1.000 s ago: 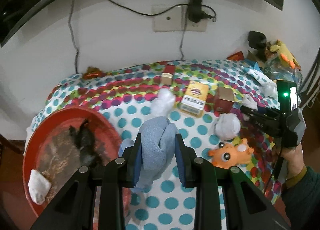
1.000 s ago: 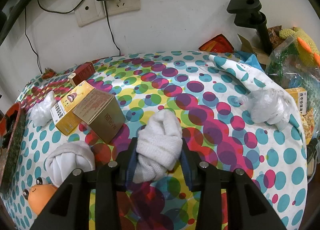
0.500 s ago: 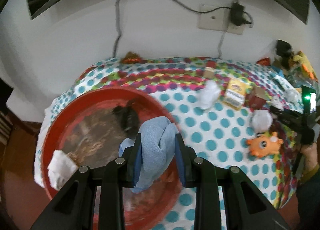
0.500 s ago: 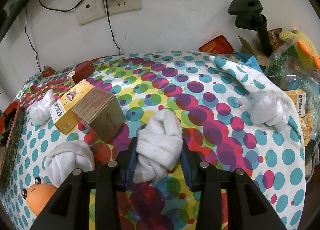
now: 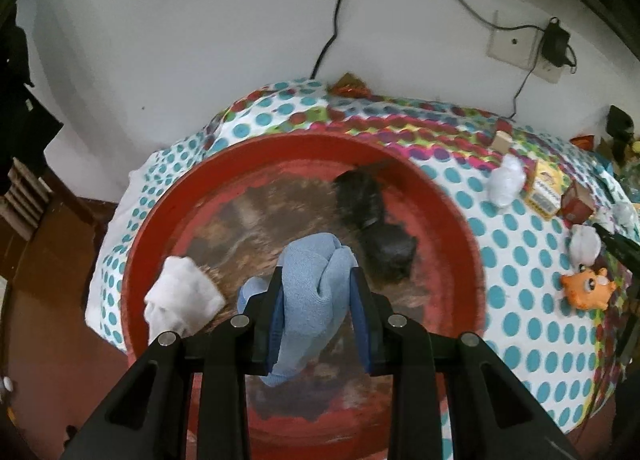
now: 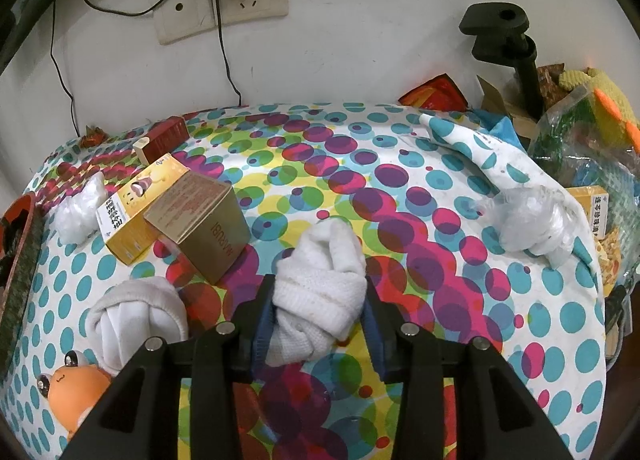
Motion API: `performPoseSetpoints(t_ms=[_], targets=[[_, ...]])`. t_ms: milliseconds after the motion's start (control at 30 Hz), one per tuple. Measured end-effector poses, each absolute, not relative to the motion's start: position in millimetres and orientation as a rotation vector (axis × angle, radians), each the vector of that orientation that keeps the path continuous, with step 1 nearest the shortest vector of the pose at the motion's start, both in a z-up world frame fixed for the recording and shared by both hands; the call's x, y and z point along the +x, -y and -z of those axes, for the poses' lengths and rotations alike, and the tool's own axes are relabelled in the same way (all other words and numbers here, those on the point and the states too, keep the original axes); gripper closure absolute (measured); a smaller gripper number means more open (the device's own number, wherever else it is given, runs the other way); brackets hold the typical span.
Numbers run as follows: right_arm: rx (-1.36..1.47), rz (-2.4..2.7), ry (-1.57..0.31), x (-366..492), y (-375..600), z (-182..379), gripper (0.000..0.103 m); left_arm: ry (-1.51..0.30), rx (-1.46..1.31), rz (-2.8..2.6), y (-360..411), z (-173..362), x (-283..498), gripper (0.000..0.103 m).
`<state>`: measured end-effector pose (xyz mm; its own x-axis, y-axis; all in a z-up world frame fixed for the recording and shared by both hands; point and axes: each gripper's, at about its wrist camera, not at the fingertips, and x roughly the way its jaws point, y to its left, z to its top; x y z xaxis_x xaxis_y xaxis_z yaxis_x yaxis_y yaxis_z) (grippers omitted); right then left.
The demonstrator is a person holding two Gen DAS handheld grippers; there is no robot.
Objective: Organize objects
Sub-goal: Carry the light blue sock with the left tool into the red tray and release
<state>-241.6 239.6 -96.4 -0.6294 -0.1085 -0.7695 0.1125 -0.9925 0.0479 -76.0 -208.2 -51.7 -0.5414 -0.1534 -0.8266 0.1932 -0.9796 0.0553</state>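
The left gripper (image 5: 316, 292) has its two fingers clamped on a rolled light-blue knitted sock bundle (image 5: 310, 300), whose long axis runs forward along the fingers, its rounded end pointing away from the camera and a loose tail hanging below the pads. It hangs over the round red plastic tray (image 5: 452, 219), near the middle of the tray's near half. In the tray a white rolled sock bundle (image 5: 182, 302) lies by the left rim and a black rolled sock bundle (image 5: 372, 223) lies toward the far right part. The tray sits at the left end of the polka-dot tablecloth (image 5: 532, 300). The right gripper (image 6: 320, 300) is clamped on a white knitted sock bundle (image 6: 320, 288), also lying lengthwise along the fingers with its knotted end pointing forward, near the front middle of the cloth (image 6: 400, 187). To its left lies another white sock ball (image 6: 136, 320), touching an orange plush toy (image 6: 72, 392) at the near left corner. Behind these stand a gold cardboard box (image 6: 204, 227) and a yellow carton (image 6: 136, 207), side by side.
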Motion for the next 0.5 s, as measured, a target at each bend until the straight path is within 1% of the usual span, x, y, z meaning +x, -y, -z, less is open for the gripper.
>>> performPoseSetpoints(t_ms=[333, 500], targets=[[1.287, 2.740, -0.041, -239.5, -238.9, 97.0, 0.062, -0.107, 1.419, 2.518, 240.0, 74.1, -63.4, 0.076], [1.288, 2.739, -0.040, -239.4, -237.8, 96.1, 0.062, -0.098, 1.427, 2.490, 249.5, 81.9, -59.9, 0.075]])
